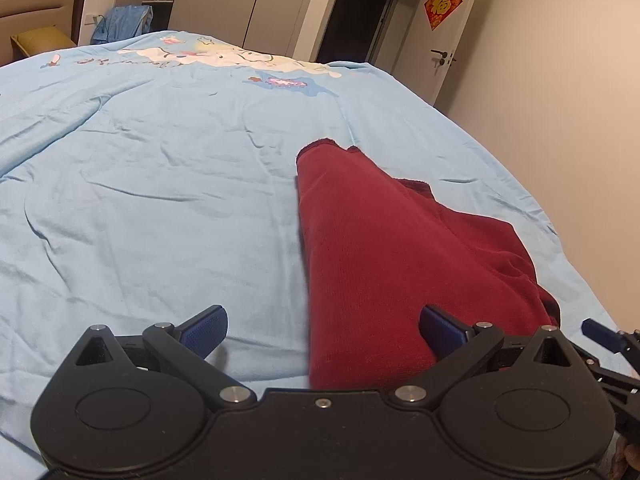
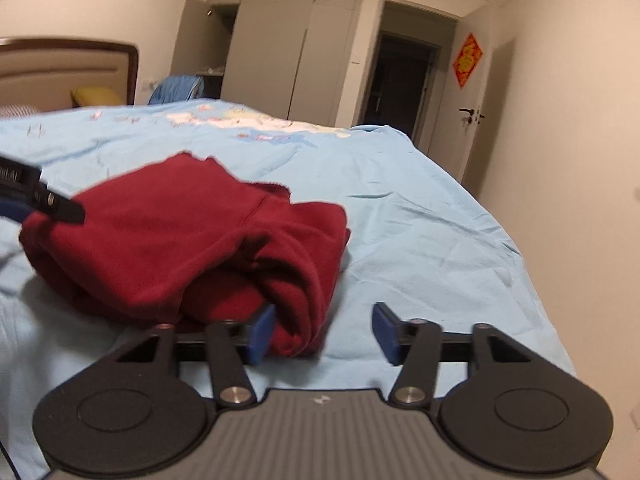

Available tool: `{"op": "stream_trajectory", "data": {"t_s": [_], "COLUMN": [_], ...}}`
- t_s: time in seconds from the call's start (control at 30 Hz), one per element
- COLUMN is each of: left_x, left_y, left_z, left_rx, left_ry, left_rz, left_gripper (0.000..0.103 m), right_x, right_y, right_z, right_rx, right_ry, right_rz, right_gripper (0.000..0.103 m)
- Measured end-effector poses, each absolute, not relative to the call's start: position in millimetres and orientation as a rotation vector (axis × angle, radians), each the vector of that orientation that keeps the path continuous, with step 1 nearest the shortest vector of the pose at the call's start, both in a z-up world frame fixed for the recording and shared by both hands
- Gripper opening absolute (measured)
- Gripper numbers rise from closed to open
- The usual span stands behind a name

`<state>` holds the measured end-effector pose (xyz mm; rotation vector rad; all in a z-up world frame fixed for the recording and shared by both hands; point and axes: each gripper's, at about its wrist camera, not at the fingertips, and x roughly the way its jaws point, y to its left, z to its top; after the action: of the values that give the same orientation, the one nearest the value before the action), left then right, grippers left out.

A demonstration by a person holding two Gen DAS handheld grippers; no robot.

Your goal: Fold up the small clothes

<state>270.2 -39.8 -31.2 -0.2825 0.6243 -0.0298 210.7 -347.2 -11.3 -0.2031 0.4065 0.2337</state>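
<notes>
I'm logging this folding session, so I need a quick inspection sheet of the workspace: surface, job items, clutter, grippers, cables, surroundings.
Surface: bed with a wrinkled light blue sheet, cartoon print at the far end.
Job's things: one dark red garment, loosely folded, lying on the sheet, layers bunched at its right side.
Clutter: nothing seen on the sheet besides the garment.
Grippers: left hand-held gripper open, at the garment's near edge; right hand-held gripper open, its left pad against the garment's bunched corner.
Cables: nothing seen.
Surroundings: headboard, yellow pillow, blue cloth heap, wardrobe, dark doorway, door with red decoration.
</notes>
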Motion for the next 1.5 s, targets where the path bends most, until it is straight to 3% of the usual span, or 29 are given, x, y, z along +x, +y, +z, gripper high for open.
{"op": "stream_trajectory", "data": {"t_s": [0.1, 0.3, 0.47, 0.53, 0.63, 0.67, 0.7, 0.77, 0.9, 1.0, 1.17, 1.33, 1.5], "left_x": [271, 284, 309, 317, 325, 326, 327, 328, 331, 331, 333, 338, 339], "left_y": [-37, -27, -21, -20, -20, -20, -19, -18, -17, -21, -22, -21, -28], "left_z": [-25, -11, -13, -18, -27, -31, -34, -40, -47, -46, -45, -45, -43], "left_rx": [-0.273, -0.270, -0.265, -0.269, -0.269, -0.270, -0.272, -0.278, -0.282, -0.264, -0.263, -0.279, -0.258], "left_ry": [0.612, 0.580, 0.599, 0.618, 0.653, 0.660, 0.666, 0.678, 0.686, 0.683, 0.682, 0.691, 0.702], "left_rz": [-0.040, -0.050, -0.064, -0.070, -0.077, -0.078, -0.081, -0.078, -0.074, -0.070, -0.076, -0.083, -0.058], "left_gripper": [0.102, 0.102, 0.102, 0.102, 0.102, 0.102, 0.102, 0.103, 0.103, 0.103, 0.103, 0.103, 0.102], "right_x": [216, 241, 282, 303, 332, 337, 338, 332, 305, 299, 321, 326, 322], "right_y": [-358, -367, -372, -376, -377, -377, -375, -362, -328, -323, -363, -381, -372], "right_z": [-4, 6, 6, 0, -16, -21, -25, -24, -19, -19, -30, -46, -44], "right_rx": [-0.122, 0.036, 0.194, 0.255, 0.329, 0.348, 0.352, 0.267, 0.000, -0.043, 0.219, 0.346, 0.293], "right_ry": [0.396, 0.397, 0.433, 0.466, 0.534, 0.546, 0.546, 0.500, 0.382, 0.372, 0.470, 0.490, 0.476], "right_rz": [0.229, 0.261, 0.303, 0.302, 0.270, 0.265, 0.268, 0.273, 0.307, 0.302, 0.290, 0.331, 0.342], "right_gripper": [0.087, 0.099, 0.099, 0.095, 0.068, 0.050, 0.042, 0.035, 0.033, 0.035, 0.059, 0.057, 0.042]}}
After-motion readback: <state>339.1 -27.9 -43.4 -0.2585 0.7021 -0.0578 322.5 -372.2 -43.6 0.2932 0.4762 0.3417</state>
